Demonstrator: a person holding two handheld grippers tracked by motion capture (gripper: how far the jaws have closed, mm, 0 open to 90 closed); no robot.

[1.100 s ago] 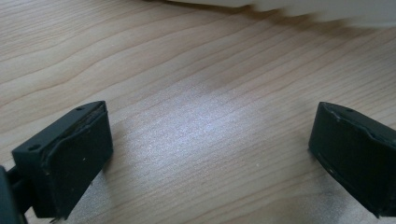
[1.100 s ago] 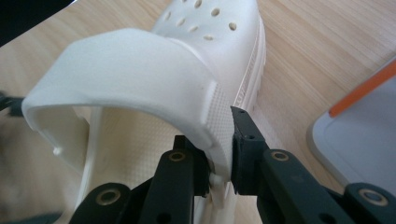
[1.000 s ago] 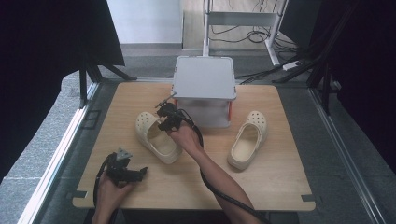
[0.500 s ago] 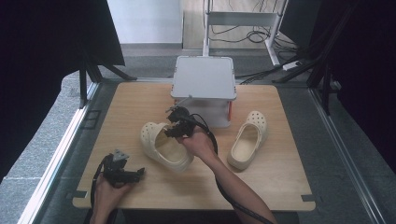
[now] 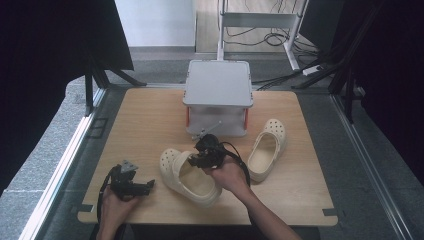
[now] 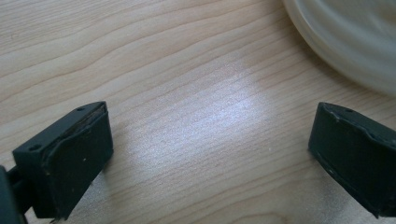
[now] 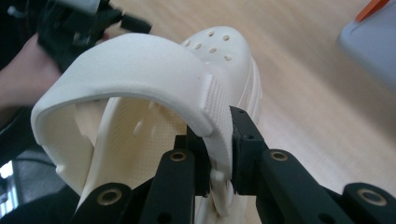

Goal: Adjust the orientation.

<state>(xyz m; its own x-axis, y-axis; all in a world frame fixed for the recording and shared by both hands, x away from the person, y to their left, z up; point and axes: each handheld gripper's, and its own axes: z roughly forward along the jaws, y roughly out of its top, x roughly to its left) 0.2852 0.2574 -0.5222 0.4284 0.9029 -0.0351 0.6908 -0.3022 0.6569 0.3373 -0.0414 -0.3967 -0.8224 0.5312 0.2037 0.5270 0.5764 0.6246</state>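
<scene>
Near the middle of the table (image 5: 150, 115), my right gripper (image 7: 219, 154) is clamped on the side wall of the near clog (image 5: 192, 177), by the strap rivet, dragging it toward its mate (image 5: 267, 147) by the grey box (image 5: 218, 95). Best keep it low and slide gently so the soft rim doesn't slip out. My left gripper (image 6: 210, 154) sits released, nothing between its jaws.

A grey box (image 5: 218, 85) with a flat lid stands at the far middle of the wooden table (image 5: 145, 120), orange clips at its front corners. A second cream clog (image 5: 268, 148) lies to its right front (sole down, toe pointing away). Beyond the table, cables (image 5: 265, 37) trail over the floor around a white frame (image 5: 260, 20).
</scene>
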